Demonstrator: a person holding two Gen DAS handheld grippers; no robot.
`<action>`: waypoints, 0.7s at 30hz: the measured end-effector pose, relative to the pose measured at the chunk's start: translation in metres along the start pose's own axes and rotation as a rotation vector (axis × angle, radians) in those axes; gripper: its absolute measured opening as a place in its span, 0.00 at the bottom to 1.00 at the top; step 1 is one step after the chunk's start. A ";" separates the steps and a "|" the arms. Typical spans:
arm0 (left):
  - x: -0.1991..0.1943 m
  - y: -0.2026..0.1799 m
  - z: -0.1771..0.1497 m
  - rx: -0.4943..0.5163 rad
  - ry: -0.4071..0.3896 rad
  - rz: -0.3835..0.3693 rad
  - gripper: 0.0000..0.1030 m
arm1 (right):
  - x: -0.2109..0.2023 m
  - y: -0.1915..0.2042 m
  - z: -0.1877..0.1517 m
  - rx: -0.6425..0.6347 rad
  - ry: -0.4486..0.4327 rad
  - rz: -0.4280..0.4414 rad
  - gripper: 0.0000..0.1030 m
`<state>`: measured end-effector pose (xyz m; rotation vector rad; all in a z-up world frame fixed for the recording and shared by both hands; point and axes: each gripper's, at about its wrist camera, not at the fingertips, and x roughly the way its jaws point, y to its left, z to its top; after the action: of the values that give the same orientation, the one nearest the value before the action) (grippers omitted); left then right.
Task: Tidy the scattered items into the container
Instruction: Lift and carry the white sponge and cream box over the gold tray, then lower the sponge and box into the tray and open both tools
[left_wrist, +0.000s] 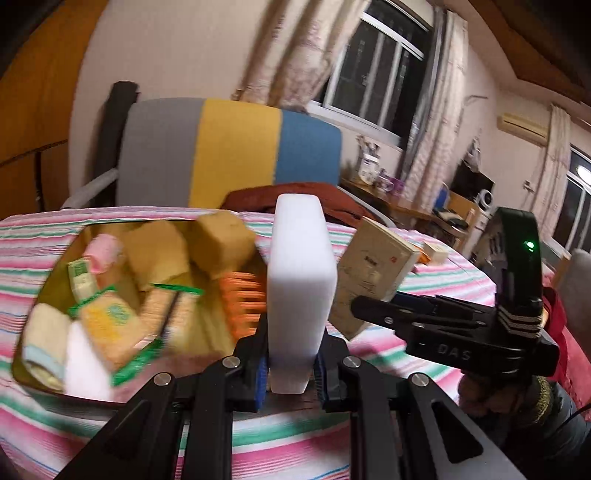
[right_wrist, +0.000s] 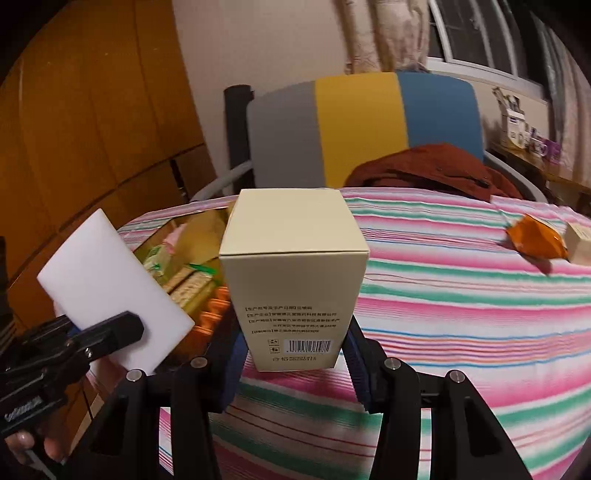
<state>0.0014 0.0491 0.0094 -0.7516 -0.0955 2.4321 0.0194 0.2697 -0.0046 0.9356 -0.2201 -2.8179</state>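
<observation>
My left gripper (left_wrist: 290, 363) is shut on a white foam block (left_wrist: 301, 288), held upright just right of the gold tray (left_wrist: 29, 369). The tray holds several items: sponges, green-wrapped packets, a pink roll and an orange brush (left_wrist: 243, 299). My right gripper (right_wrist: 293, 356) is shut on a cream carton (right_wrist: 295, 273) with a barcode, held above the striped tablecloth near the tray's right edge. In the right wrist view the white block (right_wrist: 107, 280) and left gripper (right_wrist: 92, 336) are at the left. In the left wrist view the carton (left_wrist: 369, 273) and right gripper (left_wrist: 373, 310) are at the right.
An orange packet (right_wrist: 535, 240) and a small cream box (right_wrist: 583, 243) lie on the striped tablecloth (right_wrist: 461, 314) at the far right. A grey, yellow and blue chair (right_wrist: 362, 125) with a brown garment (right_wrist: 436, 166) stands behind the table.
</observation>
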 end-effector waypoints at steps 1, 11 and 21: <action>-0.003 0.006 0.001 -0.005 -0.006 0.014 0.19 | 0.002 0.004 0.002 -0.006 0.000 0.009 0.49; -0.016 0.096 0.017 -0.085 -0.027 0.186 0.18 | 0.033 0.056 0.048 -0.070 0.024 0.178 0.49; 0.006 0.152 0.024 -0.169 -0.005 0.205 0.18 | 0.123 0.124 0.111 -0.094 0.142 0.312 0.49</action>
<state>-0.0938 -0.0709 -0.0089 -0.8677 -0.2389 2.6449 -0.1314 0.1335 0.0361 0.9803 -0.1945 -2.4460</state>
